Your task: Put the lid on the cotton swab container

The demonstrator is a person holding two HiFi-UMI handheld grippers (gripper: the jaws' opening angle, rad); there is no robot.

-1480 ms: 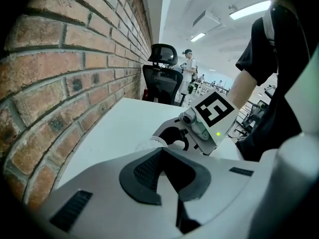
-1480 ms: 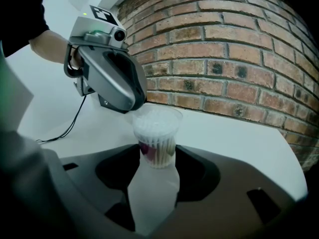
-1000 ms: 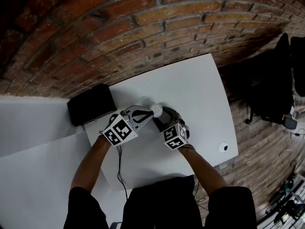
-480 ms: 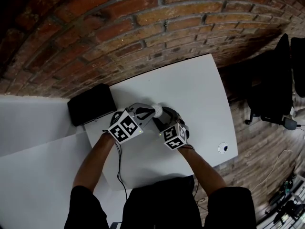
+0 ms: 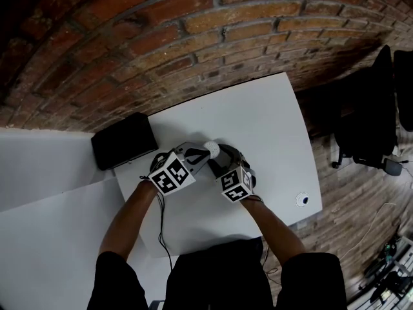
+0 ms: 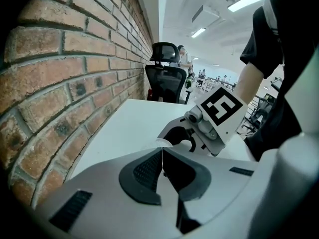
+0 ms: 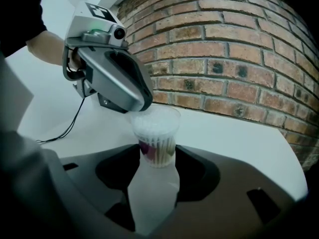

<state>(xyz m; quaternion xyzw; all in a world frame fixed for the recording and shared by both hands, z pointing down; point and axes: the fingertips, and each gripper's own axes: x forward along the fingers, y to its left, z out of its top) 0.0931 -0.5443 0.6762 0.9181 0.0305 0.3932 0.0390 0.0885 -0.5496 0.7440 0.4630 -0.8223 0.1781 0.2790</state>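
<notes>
The cotton swab container [image 7: 155,136], a clear cup packed with swabs, stands between the jaws of my right gripper [image 7: 155,156], which is shut on its lower part. My left gripper [image 7: 141,105] reaches in from the left, shut on the edge of the thin clear lid [image 7: 160,114]. The lid sits over the container's mouth; whether it is pressed home I cannot tell. In the left gripper view the lid [image 6: 155,142] shows as a pale sliver at the pinched tips of my left gripper [image 6: 162,152]. In the head view the left gripper [image 5: 205,152] and right gripper [image 5: 218,161] meet at the white lid [image 5: 211,148].
The white table [image 5: 258,115] stands against a brick wall [image 5: 193,31]. A black box [image 5: 124,141] sits at its back left and a black cable [image 5: 161,228] trails off the near edge. A round grommet [image 5: 303,200] is at the right edge, with an office chair [image 5: 371,118] beyond.
My left gripper has shifted right and dipped a little toward the container with the lid in it. The right gripper and the container have stayed still.
</notes>
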